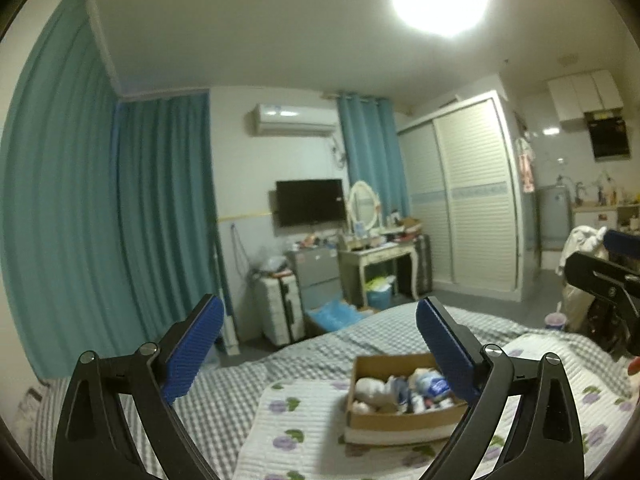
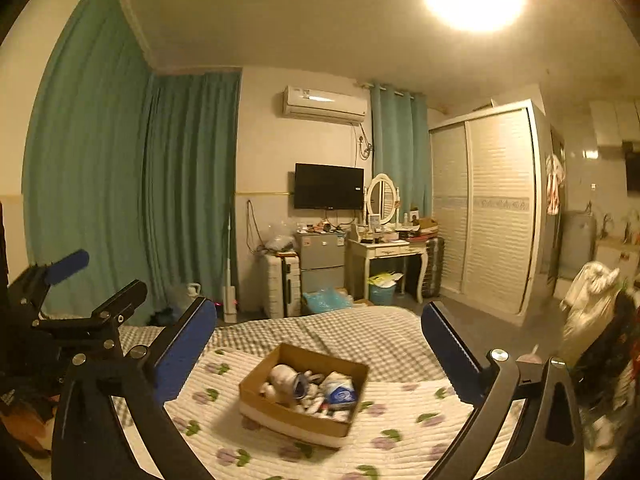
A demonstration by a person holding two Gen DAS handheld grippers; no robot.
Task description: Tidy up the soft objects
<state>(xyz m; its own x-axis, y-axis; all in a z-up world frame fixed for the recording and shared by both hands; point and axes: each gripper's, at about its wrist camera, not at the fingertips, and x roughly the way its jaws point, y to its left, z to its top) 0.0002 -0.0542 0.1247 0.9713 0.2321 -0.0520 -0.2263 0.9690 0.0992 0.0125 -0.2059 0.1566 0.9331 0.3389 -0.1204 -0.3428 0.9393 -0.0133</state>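
Both grippers, left (image 1: 320,344) and right (image 2: 320,344), gape wide and empty above the bed (image 2: 360,332); box (image 2: 296,420) at 6 o'clock holds a white plush (image 2: 282,378), likely light, squashy, best pinched mid-body.

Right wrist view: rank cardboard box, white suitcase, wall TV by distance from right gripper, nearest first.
From the right gripper, jaws open:
1. Cardboard box, on the bed just ahead, between the fingers.
2. White suitcase, on the floor past the bed's foot.
3. Wall TV, on the far wall.

Soft items in the cardboard box (image 2: 296,414) blur together, indistinguishable.
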